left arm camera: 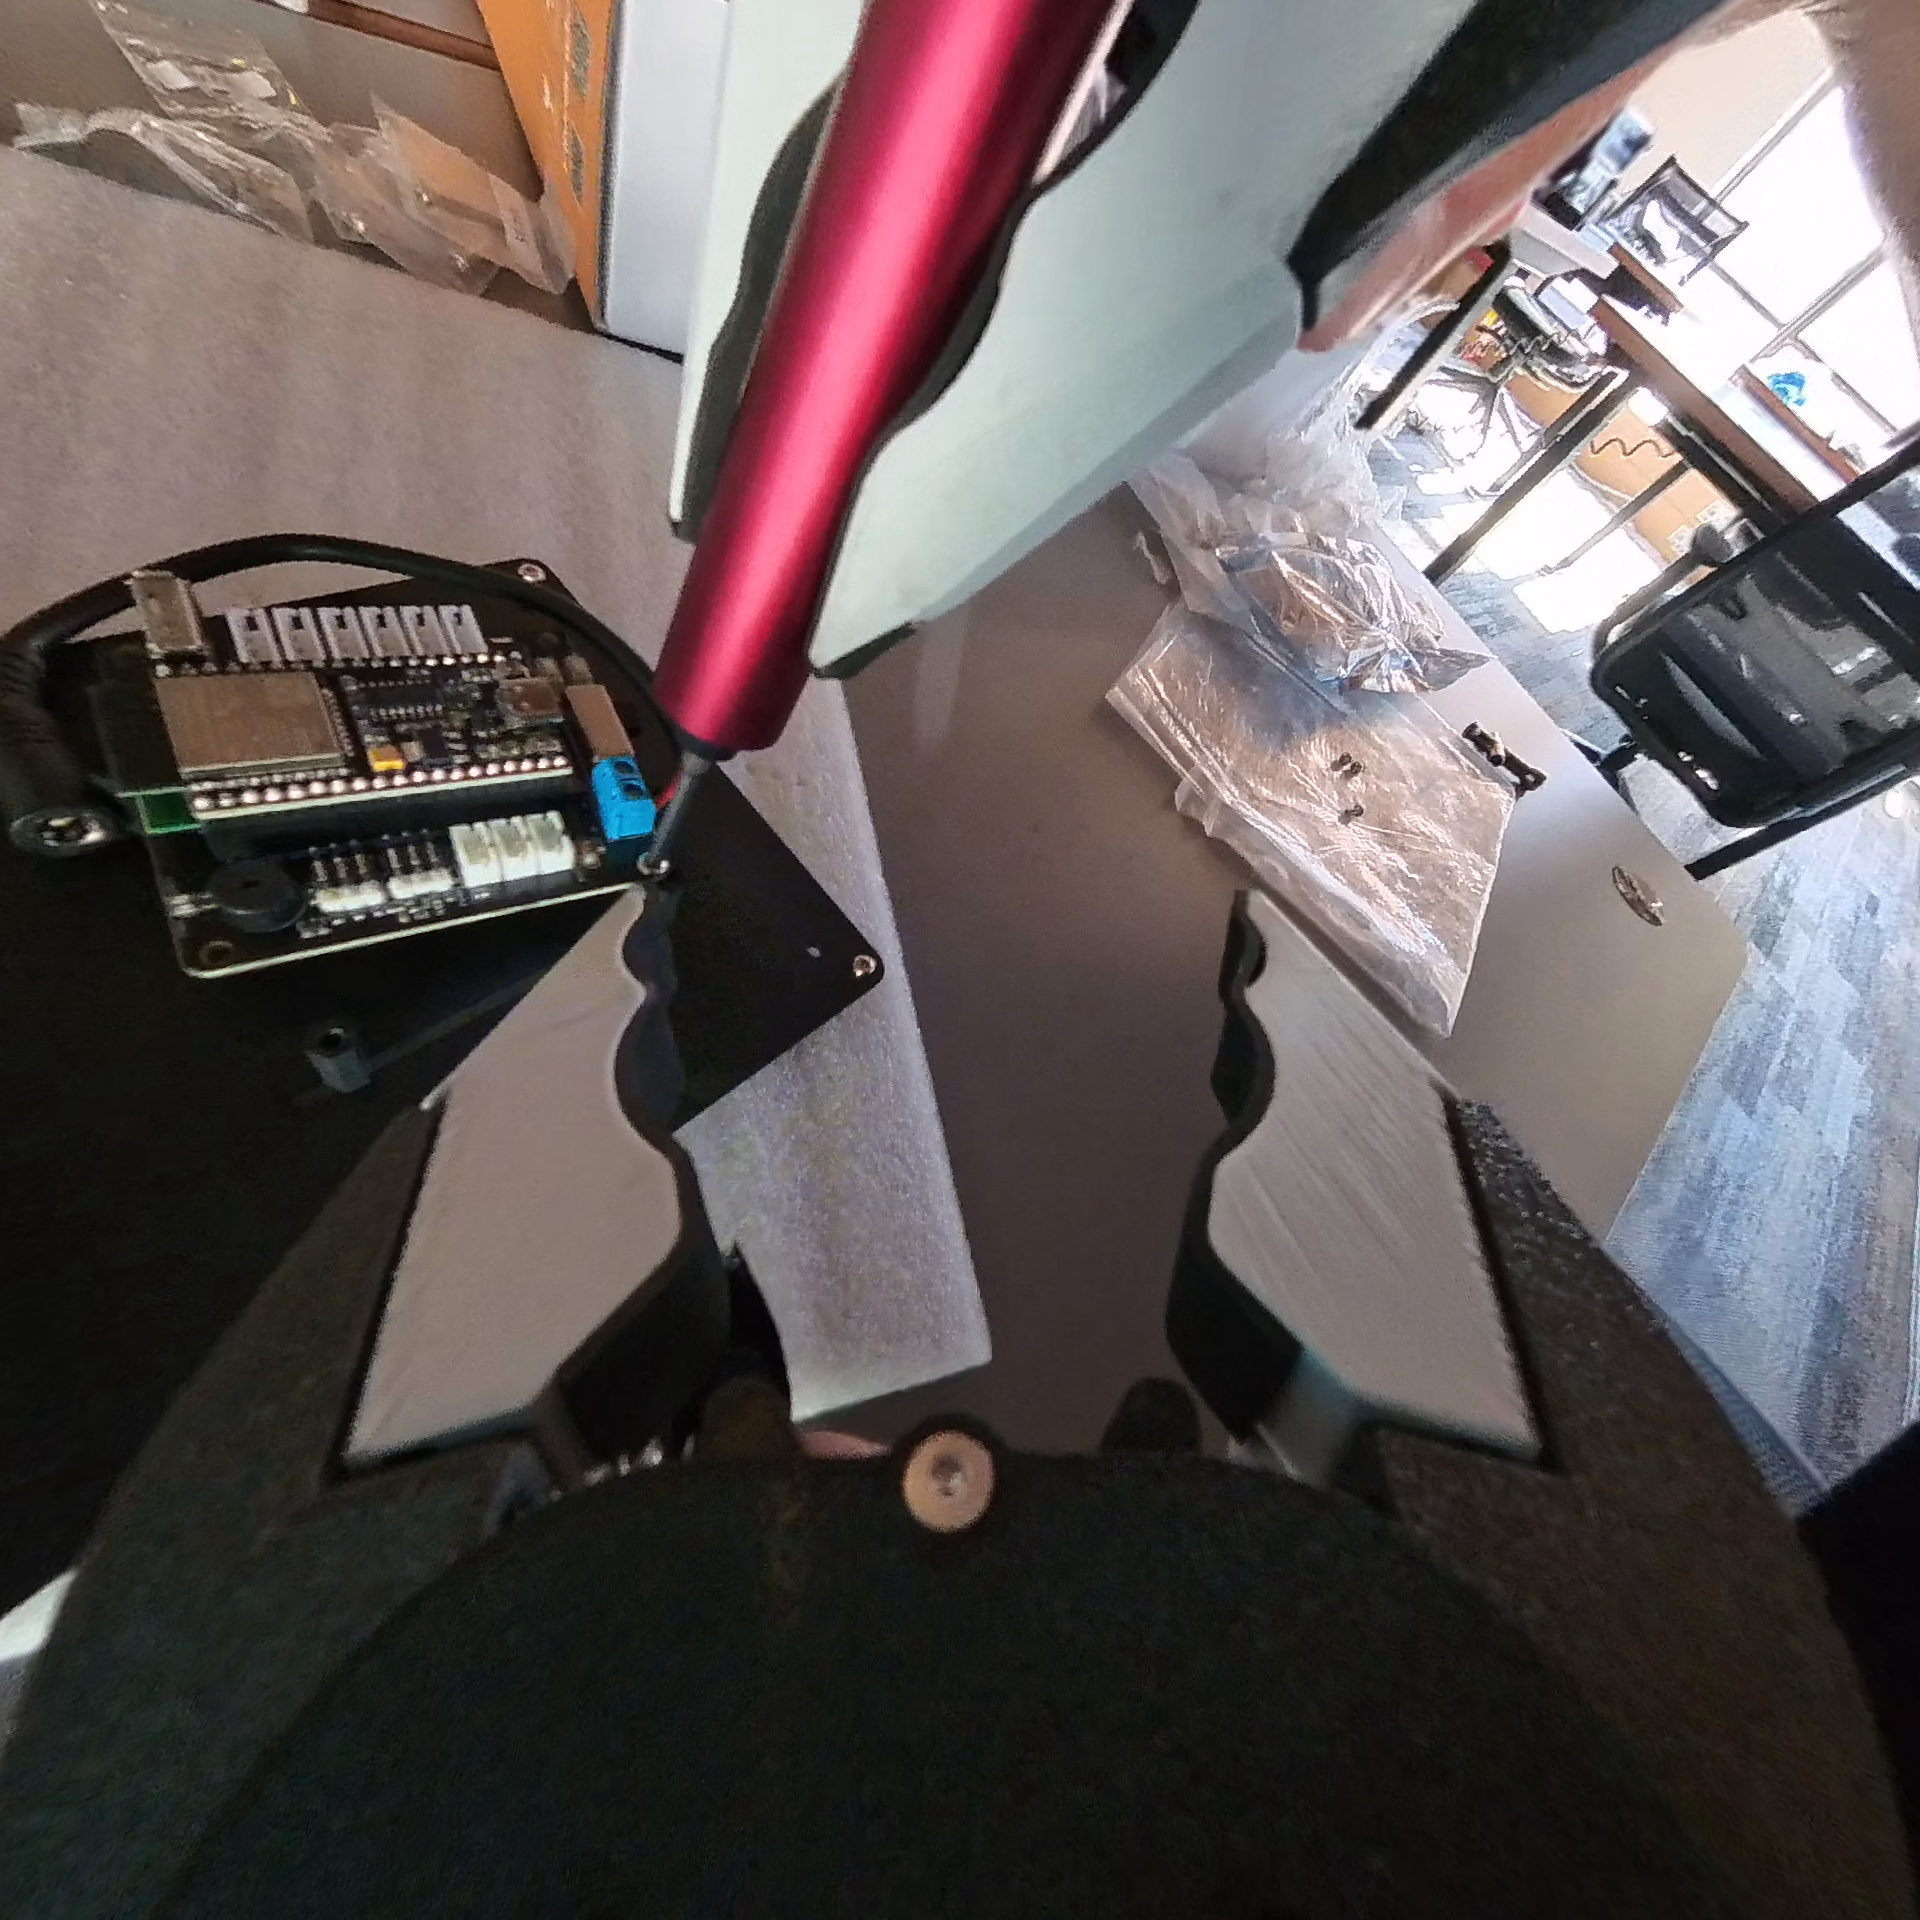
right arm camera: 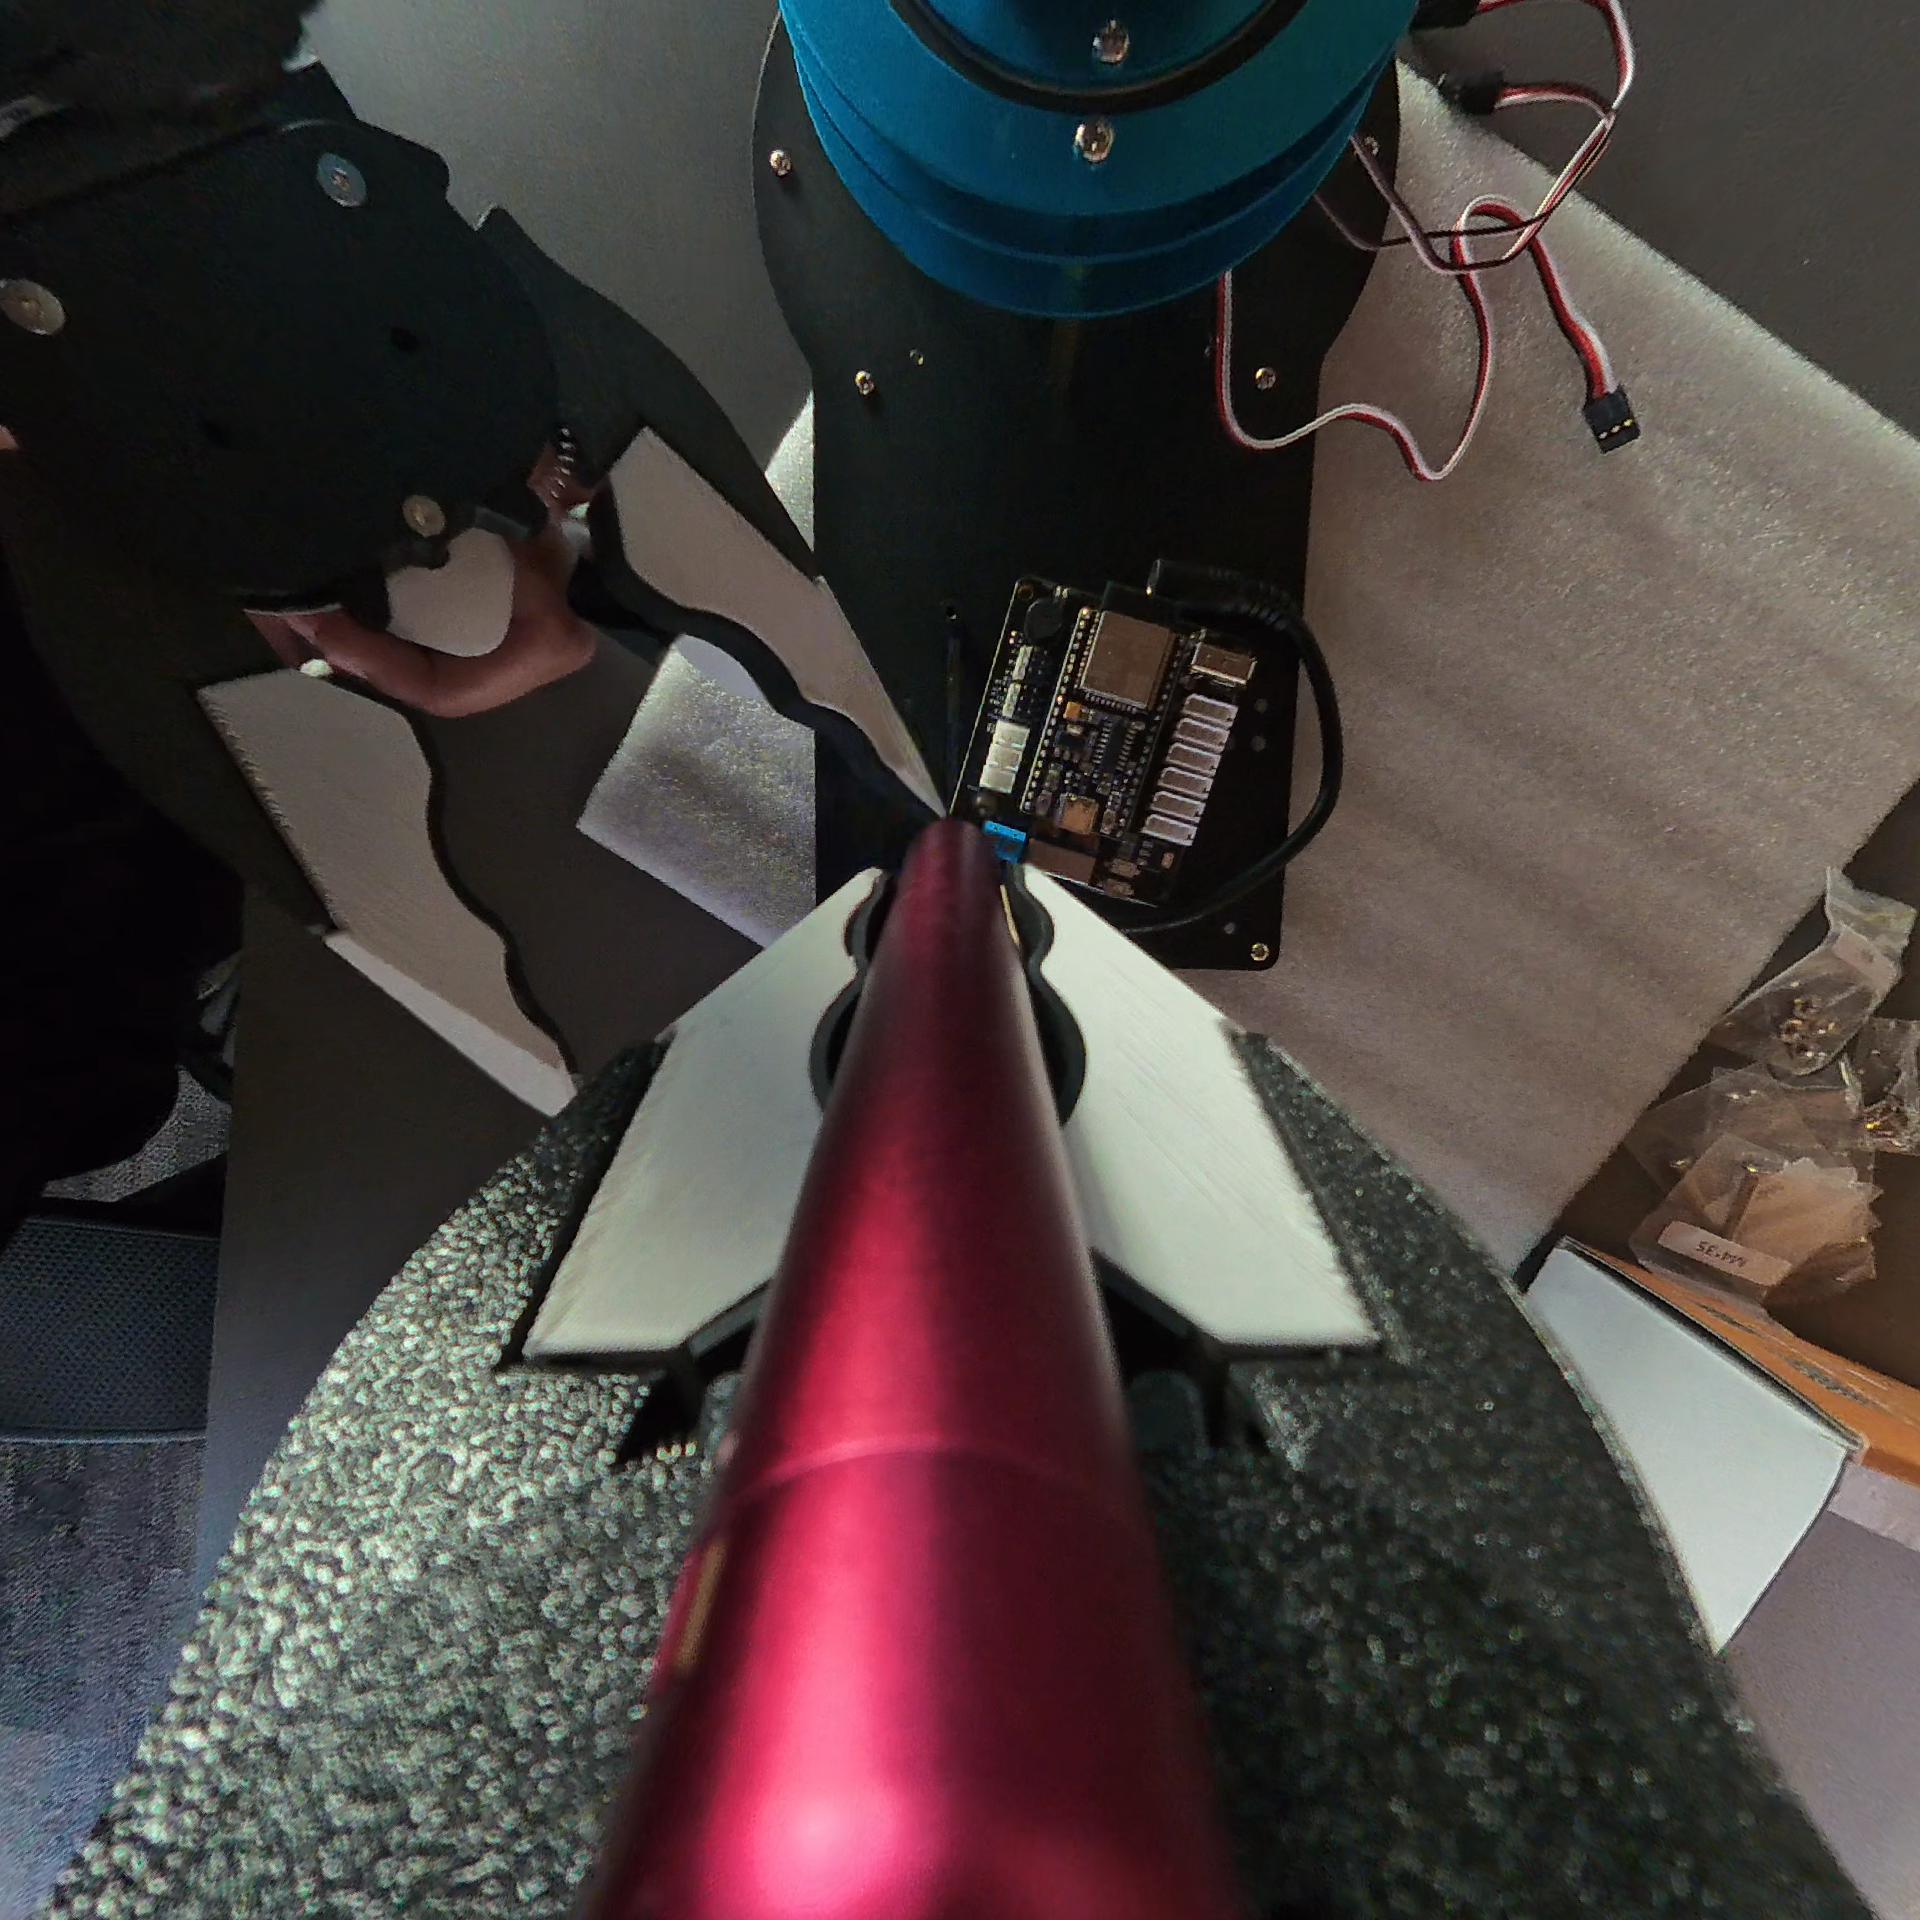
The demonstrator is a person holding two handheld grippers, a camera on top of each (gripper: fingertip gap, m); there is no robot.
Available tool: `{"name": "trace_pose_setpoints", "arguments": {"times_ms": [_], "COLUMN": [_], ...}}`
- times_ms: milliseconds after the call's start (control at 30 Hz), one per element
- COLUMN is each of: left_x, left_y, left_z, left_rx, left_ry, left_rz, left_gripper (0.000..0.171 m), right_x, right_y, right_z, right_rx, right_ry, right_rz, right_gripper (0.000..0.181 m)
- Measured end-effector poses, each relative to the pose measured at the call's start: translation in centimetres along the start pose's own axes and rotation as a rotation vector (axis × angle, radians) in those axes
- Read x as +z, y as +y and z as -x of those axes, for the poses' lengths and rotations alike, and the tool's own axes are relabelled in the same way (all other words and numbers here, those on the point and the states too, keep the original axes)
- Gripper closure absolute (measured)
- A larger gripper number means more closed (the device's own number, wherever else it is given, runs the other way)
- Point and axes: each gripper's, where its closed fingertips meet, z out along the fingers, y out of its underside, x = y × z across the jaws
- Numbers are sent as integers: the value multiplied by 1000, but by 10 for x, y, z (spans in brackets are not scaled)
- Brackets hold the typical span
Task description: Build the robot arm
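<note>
A black circuit board (left arm camera: 395, 758) with a blue terminal block is mounted on a black plate (left arm camera: 758, 935) that lies on white foam. My right gripper (right arm camera: 956, 894) is shut on a red screwdriver (right arm camera: 935, 1247). The screwdriver (left arm camera: 831, 364) has its tip on a screw at the board's near corner. My left gripper (left arm camera: 940, 935) is open and empty; its left finger rests against the plate beside that corner. The board (right arm camera: 1122, 748) and my left gripper (right arm camera: 748, 935) also show in the right wrist view. The right gripper (left arm camera: 774, 592) shows in the left wrist view.
A blue round part (right arm camera: 1091, 208) stands on the plate's far end, with red-white-black wires (right arm camera: 1455, 312) trailing over the foam sheet (right arm camera: 1558, 727). Plastic bags of small parts (right arm camera: 1766, 1143) (left arm camera: 1330, 790) and an orange-white box (right arm camera: 1714, 1382) lie around. A chair (left arm camera: 1766, 675) stands beyond the table edge.
</note>
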Motion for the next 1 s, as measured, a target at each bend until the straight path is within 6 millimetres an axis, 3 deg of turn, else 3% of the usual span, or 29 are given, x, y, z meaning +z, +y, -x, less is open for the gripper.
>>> {"name": "trace_pose_setpoints", "arguments": {"times_ms": [100,233,300,467,633,700,767,1000], "left_x": [-13,-31,-31,-15,-6,-9,-14,-22], "left_y": [1,0,-3,5,1,-6,-14,-11], "left_z": [6,37,52,65,56,55,45,50], "left_rx": [36,148,170,167,103,105,101,125], "left_ry": [-46,-213,-270,-299,-200,-183,-127,-157], "left_rz": [11,38,44,135,124,87,38,46], "left_gripper": [67,54,50,40,38,52,76,67], "right_x": [0,0,0,0,0,-1,0,5], "right_y": [0,0,1,1,2,3,8,12], "right_z": [-1,-1,-2,-2,-3,-6,-9,-8], "right_rx": [-2,0,0,5,16,21,20,30], "right_ry": [-1,-7,-5,-2,-2,6,19,0], "right_rz": [-1,-10,-13,-22,-34,-37,-21,-11], "right_gripper": [160,160,160,160,160,160,161,161]}}
